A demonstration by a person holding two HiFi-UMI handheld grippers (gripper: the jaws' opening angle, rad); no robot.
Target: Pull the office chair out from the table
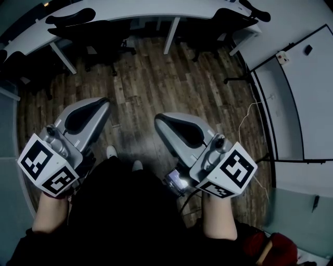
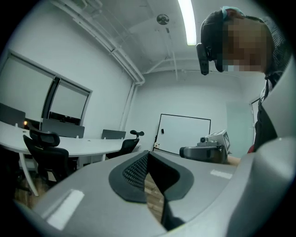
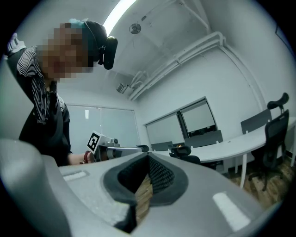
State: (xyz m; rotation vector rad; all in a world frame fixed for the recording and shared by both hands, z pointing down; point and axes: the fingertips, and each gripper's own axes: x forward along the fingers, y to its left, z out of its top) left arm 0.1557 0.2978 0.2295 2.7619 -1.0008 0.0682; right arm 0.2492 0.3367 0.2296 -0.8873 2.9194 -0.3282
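Wood floor [image 1: 171, 88] filled most of the head view. A long white curved tabletop [image 1: 135, 11] ran along the far edge, and a whiteboard [image 1: 307, 88] stood off to the right. The black office chair [image 1: 93, 31] sat pushed in under the tabletop, with a second chair [image 1: 221, 23] likewise further right. Both were well apart from me. I held my left gripper [image 1: 103, 102] and right gripper [image 1: 159, 120] side by side over the floor, pointing toward the tabletop. Fingers on both were fully closed, pads together, gripping nothing. Neither touched a chair.
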